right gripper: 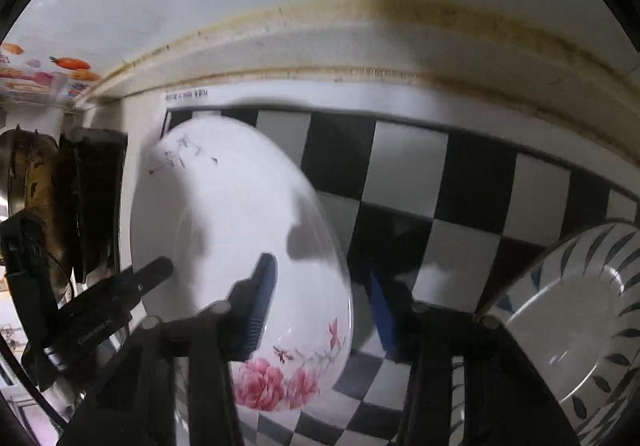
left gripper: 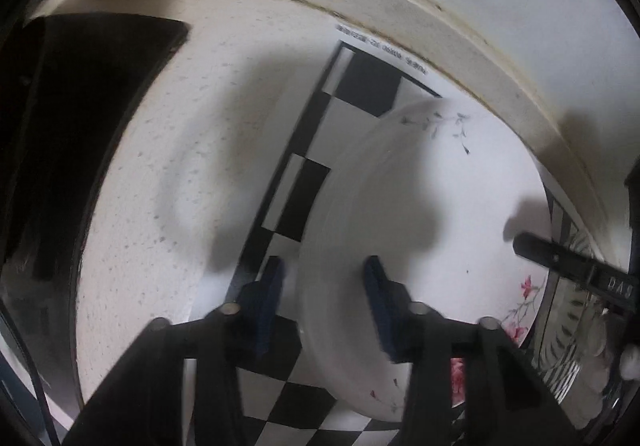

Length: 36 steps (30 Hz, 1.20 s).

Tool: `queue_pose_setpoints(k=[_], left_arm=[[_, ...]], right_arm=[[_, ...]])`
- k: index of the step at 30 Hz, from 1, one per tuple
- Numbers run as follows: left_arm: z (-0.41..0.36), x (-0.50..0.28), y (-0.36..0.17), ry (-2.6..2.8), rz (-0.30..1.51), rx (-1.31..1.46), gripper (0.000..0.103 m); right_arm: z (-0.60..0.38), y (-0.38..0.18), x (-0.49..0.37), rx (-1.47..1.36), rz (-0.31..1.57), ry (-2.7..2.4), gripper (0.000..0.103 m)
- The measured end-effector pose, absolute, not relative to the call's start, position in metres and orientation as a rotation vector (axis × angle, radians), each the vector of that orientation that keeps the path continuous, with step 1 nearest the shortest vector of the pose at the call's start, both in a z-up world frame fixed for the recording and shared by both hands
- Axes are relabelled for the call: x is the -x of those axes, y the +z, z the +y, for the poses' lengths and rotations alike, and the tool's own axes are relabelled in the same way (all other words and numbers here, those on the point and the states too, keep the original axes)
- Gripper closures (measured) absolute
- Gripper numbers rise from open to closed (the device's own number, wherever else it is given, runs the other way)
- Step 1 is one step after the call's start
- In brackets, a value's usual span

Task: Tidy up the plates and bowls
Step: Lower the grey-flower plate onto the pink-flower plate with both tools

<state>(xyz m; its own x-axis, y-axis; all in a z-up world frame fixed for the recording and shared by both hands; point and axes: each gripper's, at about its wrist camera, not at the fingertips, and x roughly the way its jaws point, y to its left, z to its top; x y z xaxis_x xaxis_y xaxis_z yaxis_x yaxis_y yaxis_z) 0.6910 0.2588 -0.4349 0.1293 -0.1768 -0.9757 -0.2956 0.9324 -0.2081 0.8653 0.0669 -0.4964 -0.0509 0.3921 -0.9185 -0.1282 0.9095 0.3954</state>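
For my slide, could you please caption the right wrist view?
Right gripper straddling the rim of a flowered plate over a checkered mat, leaf-patterned plate alongside.

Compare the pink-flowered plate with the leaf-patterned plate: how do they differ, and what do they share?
The pink-flowered plate carries pink blossoms at one edge; the leaf-patterned plate has dark leaves all round its rim. The flowered plate straddles both gripper rims; the leaf plate stands aside, right. Both are white, round and over the checkered mat.

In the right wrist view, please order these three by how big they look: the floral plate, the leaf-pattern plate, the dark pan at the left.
1. Floral plate, clearly largest.
2. Leaf-pattern plate, partly cut off by the frame, so unsure.
3. Dark pan, seen edge-on and farther away; true size unclear.
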Motion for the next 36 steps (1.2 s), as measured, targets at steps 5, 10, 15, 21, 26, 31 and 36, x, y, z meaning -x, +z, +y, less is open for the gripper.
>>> queue_pose_setpoints(k=[5, 10, 15, 21, 26, 31, 36], left_arm=[[0.254, -0.693, -0.435, 0.080, 1.449, 0.394, 0.075], [0.246, -0.686, -0.426, 0.072, 1.441, 0.365, 0.075], [0.234, -0.685, -0.404, 0.068, 1.409, 0.357, 0.075], [0.210, -0.663, -0.370, 0.051, 1.372, 0.324, 0.075], [0.180, -0.630, -0.340, 0.020, 1.354, 0.295, 0.075], [0.138, -0.596, -0.319, -0.029, 1.340, 0.262, 0.075], [0.100, -0.568, -0.302, -0.082, 1.331, 0.227, 0.075]], right_arm=[[0.066, -0.501, -0.864, -0.176, 1.599, 0.396, 0.081], [0.059, -0.499, -0.851, -0.192, 1.600, 0.393, 0.083], [0.048, -0.486, -0.831, -0.214, 1.578, 0.405, 0.087], [0.022, -0.453, -0.800, -0.266, 1.517, 0.430, 0.088], [-0.009, -0.416, -0.763, -0.267, 1.455, 0.443, 0.090], [-0.060, -0.383, -0.720, -0.283, 1.404, 0.435, 0.090], [-0.105, -0.365, -0.680, -0.309, 1.373, 0.415, 0.090]])
